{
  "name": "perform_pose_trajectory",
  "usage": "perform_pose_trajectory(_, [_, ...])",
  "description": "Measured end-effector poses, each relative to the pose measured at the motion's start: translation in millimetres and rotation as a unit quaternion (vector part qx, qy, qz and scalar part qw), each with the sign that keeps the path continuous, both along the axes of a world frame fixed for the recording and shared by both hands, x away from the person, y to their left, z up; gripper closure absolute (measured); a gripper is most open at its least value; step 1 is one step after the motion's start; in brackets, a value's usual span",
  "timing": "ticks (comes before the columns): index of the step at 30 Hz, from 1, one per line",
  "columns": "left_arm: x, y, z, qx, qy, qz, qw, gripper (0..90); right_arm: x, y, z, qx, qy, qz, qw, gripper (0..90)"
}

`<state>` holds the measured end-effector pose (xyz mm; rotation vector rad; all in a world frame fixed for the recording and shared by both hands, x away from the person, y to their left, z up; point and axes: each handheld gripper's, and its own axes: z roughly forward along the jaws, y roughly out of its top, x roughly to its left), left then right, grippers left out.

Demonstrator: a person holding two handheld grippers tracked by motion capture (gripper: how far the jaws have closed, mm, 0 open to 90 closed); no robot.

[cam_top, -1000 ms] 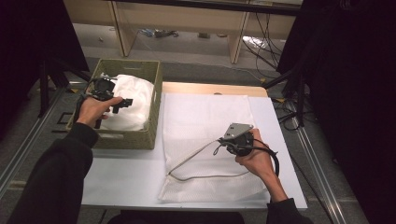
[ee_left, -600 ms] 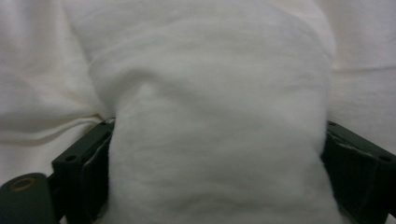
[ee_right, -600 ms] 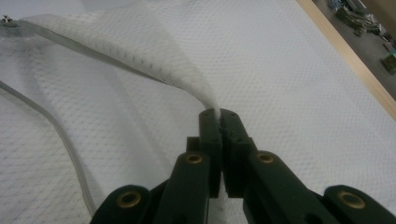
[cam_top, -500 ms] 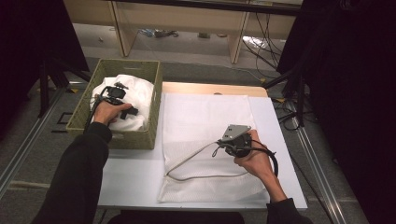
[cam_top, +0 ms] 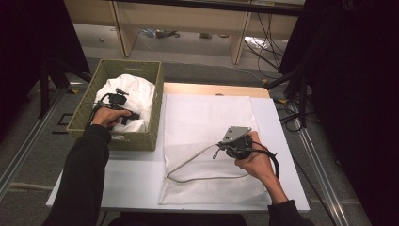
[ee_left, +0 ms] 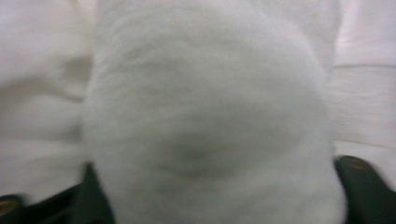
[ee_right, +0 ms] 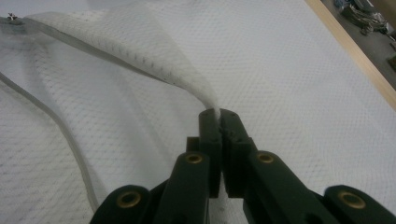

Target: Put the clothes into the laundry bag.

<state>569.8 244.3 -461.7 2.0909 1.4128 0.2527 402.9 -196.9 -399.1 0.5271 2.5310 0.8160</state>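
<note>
White bench (cam_top: 136,181) under dim light, with a mesh laundry bag (cam_top: 207,117) spread flat across it. On the bag, the right gripper (ee_right: 218,114) has its jaws pinched tight on the bag's raised hem, lifting a fold. Well away to its left, the left gripper (cam_top: 123,110) sits down inside an olive basket (cam_top: 155,101) beside the bench; its jaws have just been closing, with a bulge of white cloth (ee_left: 210,121) between them.
</note>
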Motion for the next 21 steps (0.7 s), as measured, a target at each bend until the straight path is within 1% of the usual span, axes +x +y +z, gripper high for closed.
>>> perform_pose_trajectory(1, [-1.3,0.7,-0.7,-0.011,-0.003,-0.007,0.9999,45.3,-0.2,0.6,-0.8,-0.003,-0.005,-0.01,0.9999,89.5])
perform_pose_trajectory(2, [-5.8,5.5,-2.5,-0.051,-0.015,-0.032,0.9981,45.6,1.6,0.7,-0.9,-0.007,-0.013,0.002,0.9999,89.6])
perform_pose_trajectory(3, [-5.8,5.5,-2.5,-0.051,-0.015,-0.032,0.9981,46.2,1.6,0.7,-0.9,-0.007,-0.013,0.002,0.9999,89.6])
perform_pose_trajectory(4, [-7.1,6.8,-2.0,-0.062,-0.014,-0.038,0.9973,46.2,0.7,1.3,-0.6,-0.005,-0.013,0.0,0.9999,89.6])
perform_pose_trajectory(5, [-7.7,7.5,-1.1,-0.057,-0.017,-0.043,0.9973,46.0,2.3,1.6,-0.8,-0.003,-0.017,0.005,0.9998,89.6])
perform_pose_trajectory(6, [-6.3,5.7,0.3,-0.042,-0.014,-0.03,0.9986,40.9,2.9,2.7,-1.8,0.002,-0.005,-0.003,1.0,89.6])
perform_pose_trajectory(7, [-6.3,5.7,0.3,-0.042,-0.014,-0.03,0.9986,35.9,2.9,2.7,-1.8,0.002,-0.005,-0.003,1.0,89.6])
perform_pose_trajectory(8, [-3.4,3.2,1.8,-0.01,-0.013,-0.019,0.9997,29.0,3.3,3.7,-2.5,-0.002,0.001,0.0,1.0,89.6])
perform_pose_trajectory(9, [-1.7,0.7,1.7,0.006,-0.012,-0.004,0.9999,22.8,3.1,4.8,-3.0,-0.001,0.002,-0.002,1.0,89.6])
perform_pose_trajectory(10, [-0.1,-0.6,0.4,0.011,-0.01,0.009,0.9999,16.5,2.1,5.3,-3.4,-0.002,0.001,-0.009,1.0,89.6])
perform_pose_trajectory(11, [-0.1,-0.6,0.4,0.011,-0.01,0.009,0.9999,14.2,2.1,5.3,-3.4,-0.002,0.001,-0.009,1.0,89.6])
perform_pose_trajectory(12, [1.5,-1.7,-4.3,0.015,-0.011,0.006,0.9998,12.4,3.1,5.8,-3.0,-0.004,-0.002,0.007,1.0,89.6])
perform_pose_trajectory(13, [1.5,-1.7,-4.3,0.015,-0.011,0.006,0.9998,9.6,3.1,5.8,-3.0,-0.004,-0.002,0.007,1.0,89.6])
perform_pose_trajectory(14, [3.0,-5.9,-7.4,0.017,-0.009,0.015,0.9997,6.5,1.7,5.7,-3.1,-0.001,-0.003,0.004,1.0,89.6])
perform_pose_trajectory(15, [3.0,-5.9,-7.4,0.017,-0.009,0.015,0.9997,4.2,1.7,5.7,-3.1,-0.001,-0.003,0.004,1.0,89.6])
perform_pose_trajectory(16, [3.5,-10.0,-10.0,0.014,-0.006,0.025,0.9996,4.2,1.9,5.5,-2.8,-0.001,-0.006,0.004,1.0,89.6])
perform_pose_trajectory(17, [3.9,-12.6,-12.4,0.011,-0.004,0.031,0.9994,1.0,1.9,4.7,-1.6,-0.002,-0.002,0.007,1.0,89.6])
perform_pose_trajectory(18, [4.4,-13.7,-13.0,0.014,-0.003,0.032,0.9994,4.4,1.4,5.1,-2.5,0.001,-0.006,0.005,1.0,89.6])
perform_pose_trajectory(19, [4.5,-13.7,-11.3,0.02,-0.004,0.033,0.9992,4.4,1.4,5.1,-2.5,0.001,-0.006,0.005,1.0,89.6])
perform_pose_trajectory(20, [4.6,-9.8,-7.5,0.031,-0.009,0.02,0.9993,13.2,1.6,5.1,-2.8,-0.002,-0.006,0.007,1.0,89.6])
perform_pose_trajectory(21, [3.4,-6.9,-5.2,0.026,-0.011,0.02,0.9994,40.6,2.6,5.5,-1.9,-0.004,0.002,0.009,0.9999,89.6])
